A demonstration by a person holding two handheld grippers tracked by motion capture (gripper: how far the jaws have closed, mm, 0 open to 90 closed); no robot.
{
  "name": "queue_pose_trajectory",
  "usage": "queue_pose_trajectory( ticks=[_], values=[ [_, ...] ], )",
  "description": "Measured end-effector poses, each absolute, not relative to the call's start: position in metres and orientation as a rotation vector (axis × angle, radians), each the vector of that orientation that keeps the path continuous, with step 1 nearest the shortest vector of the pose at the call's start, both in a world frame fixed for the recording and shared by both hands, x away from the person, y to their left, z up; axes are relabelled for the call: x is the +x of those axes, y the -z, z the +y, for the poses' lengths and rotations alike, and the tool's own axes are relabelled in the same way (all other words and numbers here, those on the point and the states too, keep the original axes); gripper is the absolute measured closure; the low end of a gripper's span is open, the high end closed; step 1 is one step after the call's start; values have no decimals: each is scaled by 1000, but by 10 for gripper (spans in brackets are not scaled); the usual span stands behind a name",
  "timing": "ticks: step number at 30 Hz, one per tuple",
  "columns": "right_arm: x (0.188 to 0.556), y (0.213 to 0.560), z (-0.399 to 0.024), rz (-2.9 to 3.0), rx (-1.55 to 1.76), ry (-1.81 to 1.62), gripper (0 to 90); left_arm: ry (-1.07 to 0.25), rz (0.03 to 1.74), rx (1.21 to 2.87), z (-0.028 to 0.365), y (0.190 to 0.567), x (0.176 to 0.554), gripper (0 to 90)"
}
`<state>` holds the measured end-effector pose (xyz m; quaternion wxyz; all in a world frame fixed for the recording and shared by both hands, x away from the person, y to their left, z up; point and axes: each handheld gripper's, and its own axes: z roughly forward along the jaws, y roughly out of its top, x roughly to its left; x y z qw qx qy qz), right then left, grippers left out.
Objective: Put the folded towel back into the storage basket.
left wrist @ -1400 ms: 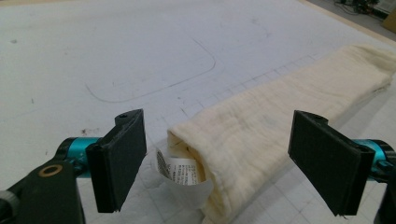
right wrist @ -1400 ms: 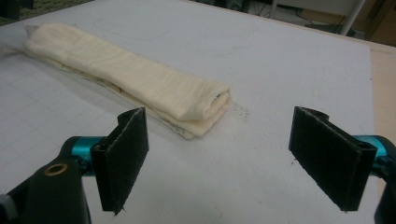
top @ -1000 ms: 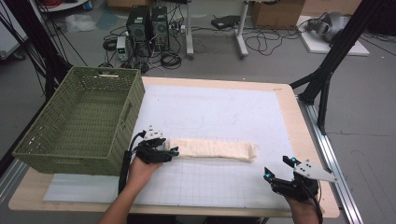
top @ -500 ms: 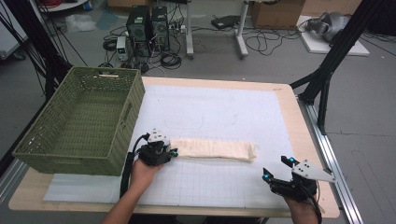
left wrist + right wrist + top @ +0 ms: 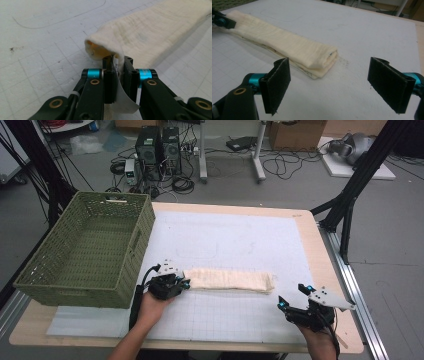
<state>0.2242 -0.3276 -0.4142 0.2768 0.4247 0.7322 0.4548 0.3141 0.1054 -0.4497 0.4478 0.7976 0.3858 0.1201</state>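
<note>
From above, the green wicker basket [image 5: 85, 252] sits at the table's left edge with nothing visible inside, and the folded cream cloth [image 5: 230, 281] lies just beside it on the white mat [image 5: 235, 240], its left end at the left gripper [image 5: 176, 282] while the right gripper [image 5: 295, 296] hovers apart from its right end. In the left gripper view the jaws have just been closing and now pinch the cloth's [image 5: 150, 35] near end and its white label [image 5: 122, 97]. In the right gripper view the jaws stand wide apart, the cloth [image 5: 284, 47] lying ahead of them to the left.
</note>
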Motion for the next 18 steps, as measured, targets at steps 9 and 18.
queue_pose_trajectory(
  ticks=[9,18],
  values=[
    [242,415,-315,1991,1162,-1237,245,-287,954,1961,107,450,313,811],
    [272,427,-301,2047,1234,-1186,309,-290,960,1964,106,451,313,810]
  ],
)
